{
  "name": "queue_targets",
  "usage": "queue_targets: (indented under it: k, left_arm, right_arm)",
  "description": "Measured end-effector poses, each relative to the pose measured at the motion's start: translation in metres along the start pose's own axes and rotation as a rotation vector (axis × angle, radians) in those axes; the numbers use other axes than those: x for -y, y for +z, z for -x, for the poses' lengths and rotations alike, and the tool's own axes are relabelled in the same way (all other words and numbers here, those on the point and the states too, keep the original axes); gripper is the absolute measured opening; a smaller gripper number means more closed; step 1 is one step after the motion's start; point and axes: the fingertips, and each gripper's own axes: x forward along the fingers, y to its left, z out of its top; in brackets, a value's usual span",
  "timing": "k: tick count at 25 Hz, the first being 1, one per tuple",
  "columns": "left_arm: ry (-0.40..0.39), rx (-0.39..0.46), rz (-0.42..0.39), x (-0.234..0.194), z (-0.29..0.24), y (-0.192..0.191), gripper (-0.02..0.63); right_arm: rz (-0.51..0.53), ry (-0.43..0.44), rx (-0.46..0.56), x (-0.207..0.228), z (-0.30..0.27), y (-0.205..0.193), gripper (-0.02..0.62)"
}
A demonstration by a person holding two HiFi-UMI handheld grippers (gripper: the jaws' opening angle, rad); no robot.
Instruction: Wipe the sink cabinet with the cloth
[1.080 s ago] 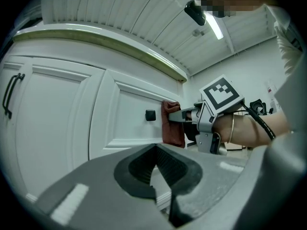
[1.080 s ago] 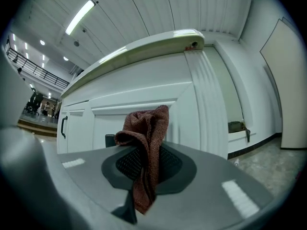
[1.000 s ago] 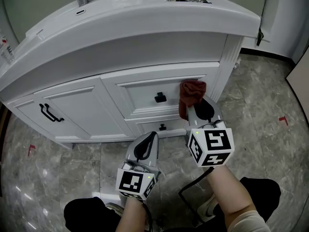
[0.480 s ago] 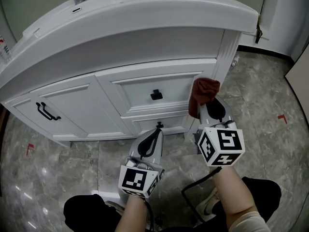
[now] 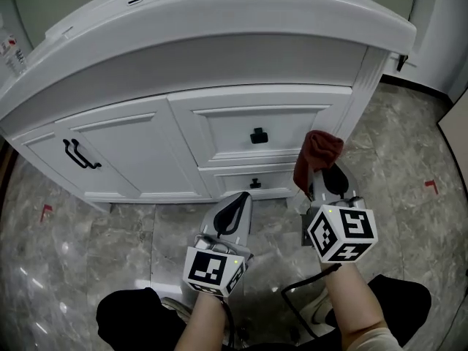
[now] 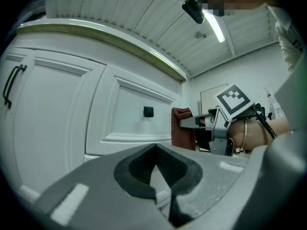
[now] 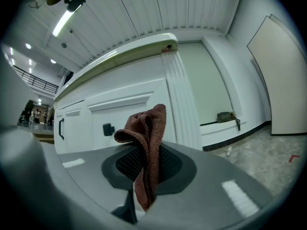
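Lowered along the sink cabinet [image 5: 183,134], right tool [image 5: 322,178] clamps the cloth [image 5: 316,154], bunched beyond its tips; left tool [image 5: 238,199] closed.

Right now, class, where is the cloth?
In the head view the cloth sits right of centre, pinched in the right tongs, beside the right end of the cabinet's lower drawer.

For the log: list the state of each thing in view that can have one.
cloth: bunched, pinched in the right hand-held gripper.
right hand-held gripper: shut on the cloth.
left hand-held gripper: shut, empty.
upper drawer: closed.
lower drawer: closed.
cabinet door: closed.
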Motion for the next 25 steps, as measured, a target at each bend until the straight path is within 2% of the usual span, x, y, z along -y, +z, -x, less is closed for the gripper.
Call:
queue_targets:
  k: [7, 15, 19, 25]
  left_arm:
    - [0.118, 0.004, 0.027, -0.054, 0.038, 0.003, 0.0]
    - [0.221, -0.009, 0.008, -0.103, 0.079, 0.005, 0.0]
    - [0.248, -0.005, 0.016, -0.117, 0.086, 0.006, 0.0]
    - [0.239, -0.006, 0.027, -0.115, 0.08, 0.002, 0.0]
  right_arm:
    - [-0.021, 0.203, -0.095, -0.106, -0.021, -0.053, 0.078]
    - [-0.022, 0.365, -0.092, -0.194, -0.058, -0.059, 0.078]
    - [-0.028, 0.377, -0.089, -0.208, -0.069, -0.06, 0.078]
    - [-0.112, 0.368, -0.097, -0.19, -0.072, -0.063, 0.08]
